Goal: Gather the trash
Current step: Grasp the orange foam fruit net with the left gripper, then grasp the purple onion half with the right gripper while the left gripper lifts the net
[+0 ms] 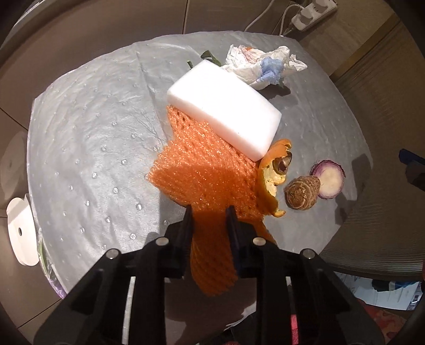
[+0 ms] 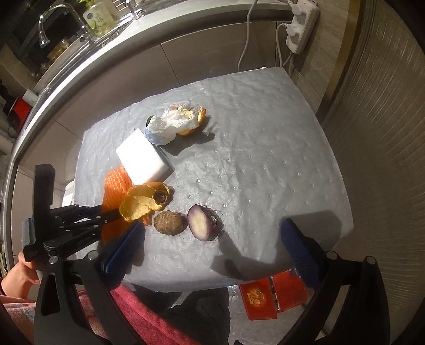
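An orange foam net [image 1: 202, 172] lies on the grey dimpled mat [image 1: 87, 138], partly under a white foam block [image 1: 225, 106]. My left gripper [image 1: 209, 215] is shut on the net's near end, and a strip of it runs between the fingers toward the camera. Right of the net lie an orange peel [image 1: 273, 172], a brown root [image 1: 301, 192] and a cut purple onion [image 1: 329, 180]. A crumpled tissue [image 1: 260, 66] sits at the far side. My right gripper [image 2: 212, 225] stands open above the onion [image 2: 203, 223] and root [image 2: 170, 223], holding nothing. The left gripper [image 2: 111, 212] shows at left.
Behind the mat [image 2: 265, 132] runs a counter with a faucet [image 2: 53, 18], and a power strip [image 2: 302, 26] hangs at right. A red packet [image 2: 271, 297] lies on the floor below the near edge. A hand [image 2: 18, 276] and red cloth [image 2: 148, 318] are at lower left.
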Demonstrator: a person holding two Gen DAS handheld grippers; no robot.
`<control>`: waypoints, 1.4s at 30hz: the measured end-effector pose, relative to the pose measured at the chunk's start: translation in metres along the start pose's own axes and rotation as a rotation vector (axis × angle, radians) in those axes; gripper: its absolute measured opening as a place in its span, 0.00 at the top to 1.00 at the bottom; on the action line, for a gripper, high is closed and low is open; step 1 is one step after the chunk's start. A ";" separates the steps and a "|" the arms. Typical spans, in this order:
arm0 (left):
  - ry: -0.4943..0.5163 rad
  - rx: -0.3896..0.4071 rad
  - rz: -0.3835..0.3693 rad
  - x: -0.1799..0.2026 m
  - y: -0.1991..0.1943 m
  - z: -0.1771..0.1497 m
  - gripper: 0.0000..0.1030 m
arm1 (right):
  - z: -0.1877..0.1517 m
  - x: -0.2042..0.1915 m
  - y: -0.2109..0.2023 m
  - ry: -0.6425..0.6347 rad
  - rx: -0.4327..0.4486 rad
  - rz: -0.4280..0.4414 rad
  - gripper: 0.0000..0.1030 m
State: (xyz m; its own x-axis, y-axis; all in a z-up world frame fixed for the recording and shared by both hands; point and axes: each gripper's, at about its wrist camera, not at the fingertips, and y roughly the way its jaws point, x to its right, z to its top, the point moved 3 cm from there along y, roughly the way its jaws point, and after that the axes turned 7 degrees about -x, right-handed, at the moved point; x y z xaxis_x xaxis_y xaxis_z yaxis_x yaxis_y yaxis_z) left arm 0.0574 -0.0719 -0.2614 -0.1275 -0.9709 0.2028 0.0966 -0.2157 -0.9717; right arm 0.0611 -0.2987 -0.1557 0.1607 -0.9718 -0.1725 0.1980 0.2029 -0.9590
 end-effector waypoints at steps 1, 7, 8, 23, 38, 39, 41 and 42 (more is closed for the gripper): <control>0.006 0.011 0.003 0.000 -0.006 -0.001 0.78 | 0.000 0.001 0.005 -0.015 -0.007 0.002 0.02; 0.015 0.094 -0.012 -0.009 -0.055 -0.007 0.79 | -0.007 -0.005 0.053 -0.168 -0.074 -0.001 0.31; 0.015 0.109 -0.014 -0.011 -0.063 -0.008 0.79 | -0.009 -0.006 0.062 -0.194 -0.089 -0.012 0.34; 0.012 0.211 0.000 -0.039 -0.118 -0.019 0.79 | -0.004 -0.018 0.097 -0.198 -0.154 0.041 0.77; 0.016 0.247 -0.044 -0.079 -0.139 -0.034 0.79 | 0.014 -0.038 0.033 -0.128 -0.022 0.016 0.78; 0.017 0.237 -0.060 -0.079 -0.135 -0.034 0.79 | 0.014 -0.041 0.029 -0.128 -0.013 0.019 0.78; 0.025 0.214 -0.079 -0.078 -0.122 -0.032 0.79 | 0.018 -0.049 0.023 -0.126 0.006 0.027 0.78; 0.032 0.195 -0.073 -0.076 -0.114 -0.031 0.78 | 0.019 -0.052 0.022 -0.124 0.010 0.034 0.78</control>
State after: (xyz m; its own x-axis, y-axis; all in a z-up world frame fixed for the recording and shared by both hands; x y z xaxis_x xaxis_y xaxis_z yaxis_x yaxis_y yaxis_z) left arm 0.0257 0.0297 -0.1702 -0.1720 -0.9489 0.2644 0.2744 -0.3040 -0.9123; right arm 0.0752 -0.2410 -0.1637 0.2862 -0.9420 -0.1753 0.1998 0.2376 -0.9506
